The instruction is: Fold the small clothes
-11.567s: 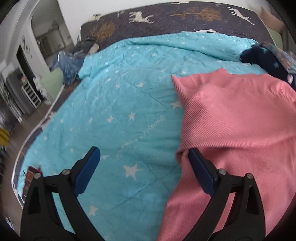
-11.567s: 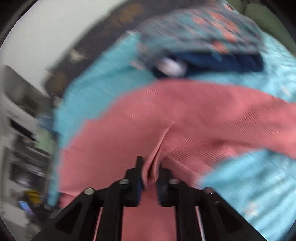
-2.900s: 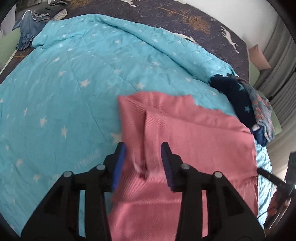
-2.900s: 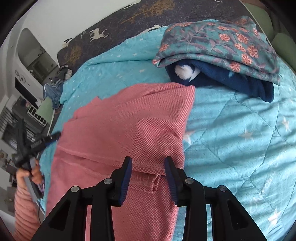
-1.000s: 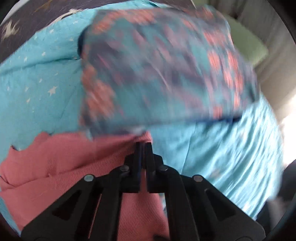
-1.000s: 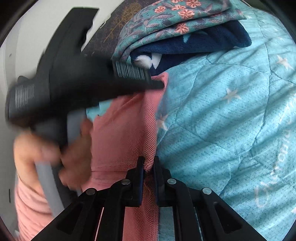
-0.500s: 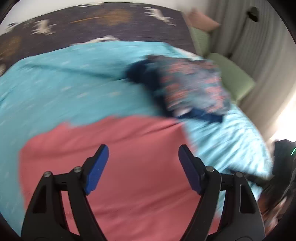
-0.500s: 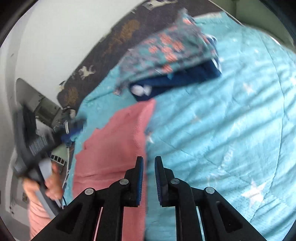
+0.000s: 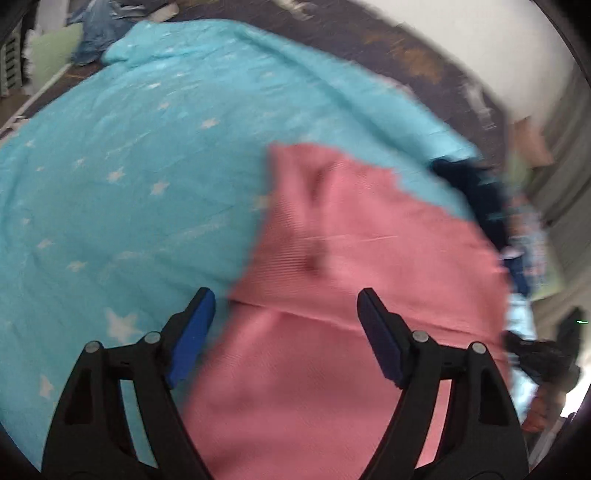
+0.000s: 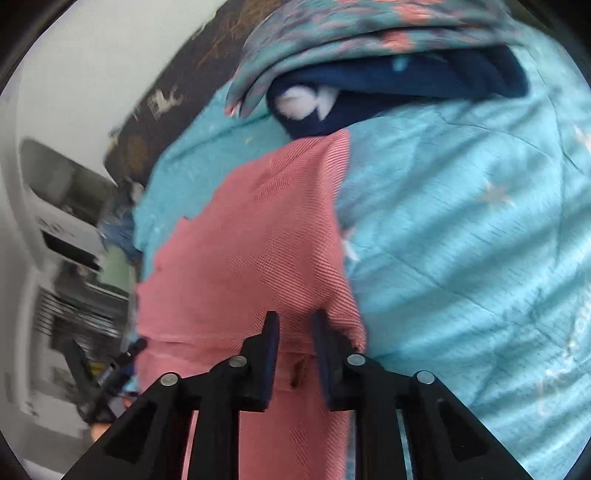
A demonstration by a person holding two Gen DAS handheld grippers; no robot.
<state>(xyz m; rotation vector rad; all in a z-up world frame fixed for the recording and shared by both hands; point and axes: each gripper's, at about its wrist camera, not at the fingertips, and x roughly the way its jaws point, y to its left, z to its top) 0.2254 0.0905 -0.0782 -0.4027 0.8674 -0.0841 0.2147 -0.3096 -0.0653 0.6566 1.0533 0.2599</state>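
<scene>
One fold is laid in the pink garment [image 9: 362, 236] on the bed's blue quilt [image 9: 122, 155]; further folds remain. Left tongs [image 9: 284, 317] open, empty; right tongs [image 10: 293, 338] opening, releasing its edge.

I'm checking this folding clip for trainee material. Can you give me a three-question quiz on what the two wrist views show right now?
1. True or false: the left gripper has its jaws clamped on the pink ribbed knit garment.
2. What lies directly on the navy fleece garment?
A. a teal floral-print cloth
B. a white towel
C. a green pillow
3. Fill in: the pink garment lies on a turquoise quilt printed with white ____.

Key
1. False: the jaws stand wide apart above it.
2. A, the teal floral-print cloth.
3. Stars.
</scene>
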